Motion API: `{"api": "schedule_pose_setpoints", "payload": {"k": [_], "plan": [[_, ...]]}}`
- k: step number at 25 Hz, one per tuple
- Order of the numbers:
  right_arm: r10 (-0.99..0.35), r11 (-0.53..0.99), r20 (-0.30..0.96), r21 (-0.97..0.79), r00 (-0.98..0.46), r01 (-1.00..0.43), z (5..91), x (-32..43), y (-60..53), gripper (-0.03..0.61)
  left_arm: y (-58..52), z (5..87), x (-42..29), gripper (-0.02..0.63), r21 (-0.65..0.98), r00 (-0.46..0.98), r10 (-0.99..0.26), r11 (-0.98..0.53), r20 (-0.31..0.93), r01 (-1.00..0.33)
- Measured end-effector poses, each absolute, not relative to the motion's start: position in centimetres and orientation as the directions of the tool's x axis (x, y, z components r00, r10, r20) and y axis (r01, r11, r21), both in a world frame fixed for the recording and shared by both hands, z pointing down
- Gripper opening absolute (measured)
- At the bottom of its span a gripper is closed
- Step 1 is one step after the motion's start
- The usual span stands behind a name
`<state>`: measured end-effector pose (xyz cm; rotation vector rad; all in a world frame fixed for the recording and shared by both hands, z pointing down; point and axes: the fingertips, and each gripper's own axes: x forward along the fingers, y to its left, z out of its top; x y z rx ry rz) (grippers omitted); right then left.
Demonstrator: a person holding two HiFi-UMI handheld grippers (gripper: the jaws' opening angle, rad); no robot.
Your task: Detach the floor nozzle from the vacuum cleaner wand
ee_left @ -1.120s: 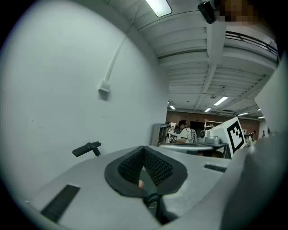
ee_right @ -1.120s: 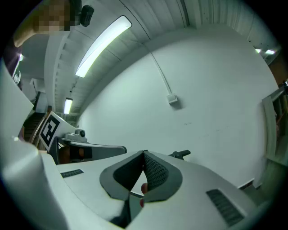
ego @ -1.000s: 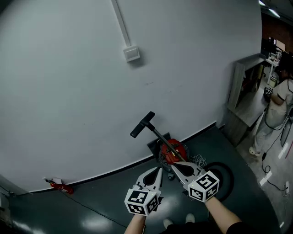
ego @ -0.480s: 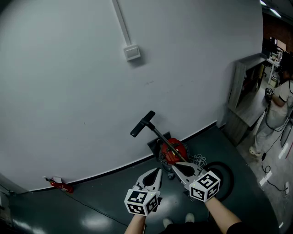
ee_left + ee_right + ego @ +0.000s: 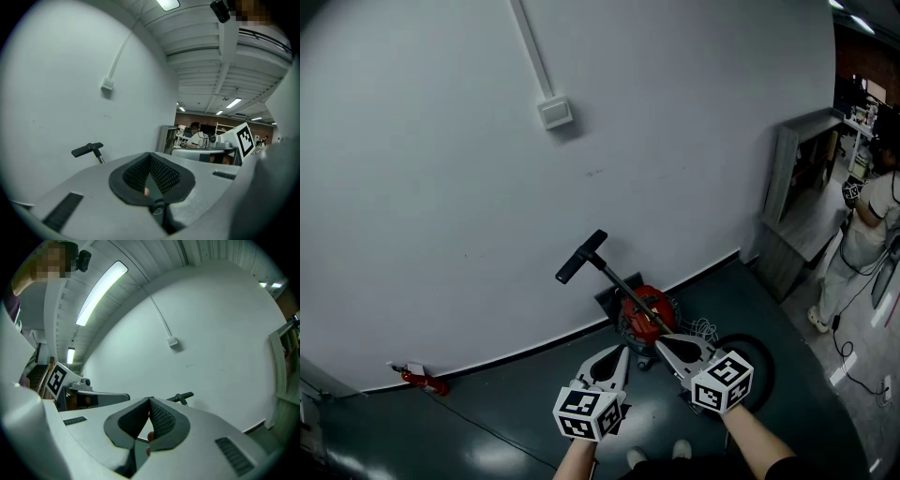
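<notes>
Beside wall [image 5: 441, 187]: one vacuum [image 5: 645, 307], two tools [image 5: 623, 350] [image 5: 660, 343]

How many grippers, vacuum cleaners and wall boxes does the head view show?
grippers: 2, the left gripper and the right gripper
vacuum cleaner: 1
wall box: 1
total: 4
</notes>
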<state>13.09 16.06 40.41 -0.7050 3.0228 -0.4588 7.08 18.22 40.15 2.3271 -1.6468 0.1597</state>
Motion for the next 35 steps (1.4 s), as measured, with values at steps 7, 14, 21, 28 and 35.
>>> {"api": "schedule_pose_setpoints", "payload": {"k": [7, 14, 21, 28, 35], "plan": [[-0.434, 0.848, 0.052, -0.315, -0.899, -0.427, 41.1, 16.6, 14.1, 0.018, 16.9, 41.0, 9.3, 0.005, 0.152, 0.307, -0.911, -0.274, 0.275, -0.95], [-0.427, 0.841, 0.051, -0.343, -0.903, -0.418, 42.0, 16.2, 11.6, 0.018, 14.7, 42.4, 8.9, 0.005, 0.156, 0.299, -0.904, -0.263, 0.305, -0.952], [-0.428, 0.833, 0.071, -0.354, -0.901, -0.424, 43.3, 13.6, 7.8, 0.018, 10.9, 44.1, 6.2, 0.005, 0.173, 0.303, -0.896, -0.259, 0.326, -0.95], [-0.428, 0.822, 0.105, -0.368, -0.898, -0.434, 44.2, 9.9, 4.2, 0.018, 6.7, 45.3, 2.8, 0.005, 0.204, 0.315, -0.883, -0.256, 0.347, -0.945], [-0.442, 0.802, 0.144, -0.379, -0.885, -0.462, 45.1, 5.8, -0.2, 0.018, 2.5, 46.9, -1.0, 0.005, 0.244, 0.348, -0.86, -0.271, 0.373, -0.931]]}}
